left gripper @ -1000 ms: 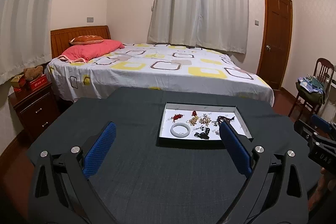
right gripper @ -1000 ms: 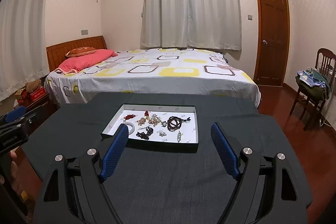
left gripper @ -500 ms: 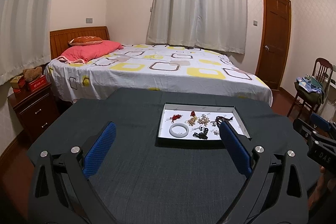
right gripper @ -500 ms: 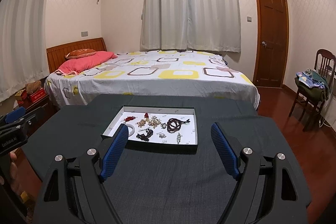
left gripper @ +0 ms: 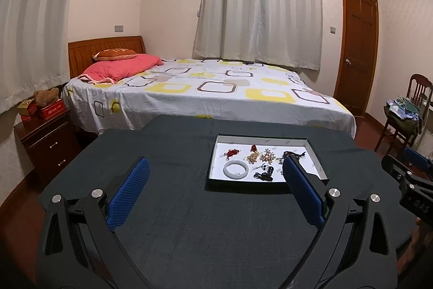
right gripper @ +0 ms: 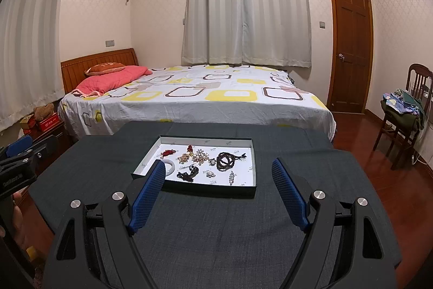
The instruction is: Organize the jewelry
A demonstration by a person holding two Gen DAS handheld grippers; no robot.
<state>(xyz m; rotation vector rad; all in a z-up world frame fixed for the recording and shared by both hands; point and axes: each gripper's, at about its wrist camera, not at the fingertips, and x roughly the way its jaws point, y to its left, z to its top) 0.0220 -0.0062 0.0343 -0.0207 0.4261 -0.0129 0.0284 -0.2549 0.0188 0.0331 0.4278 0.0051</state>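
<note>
Black tray (right gripper: 253, 167) mid-frame on bench (right gripper: 216, 221), jewelry (right gripper: 201, 157) inside. Over last second only slight camera drift; your left tongs (left gripper: 215, 184) and right tongs (right gripper: 220, 187) both spread wide, empty. No task progress.

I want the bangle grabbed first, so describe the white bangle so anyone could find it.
On the dark table sits a shallow white-lined tray. The white bangle lies in its near-left part: a plain, smooth ring, the only solid hoop among small beaded and knotted pieces.
</note>
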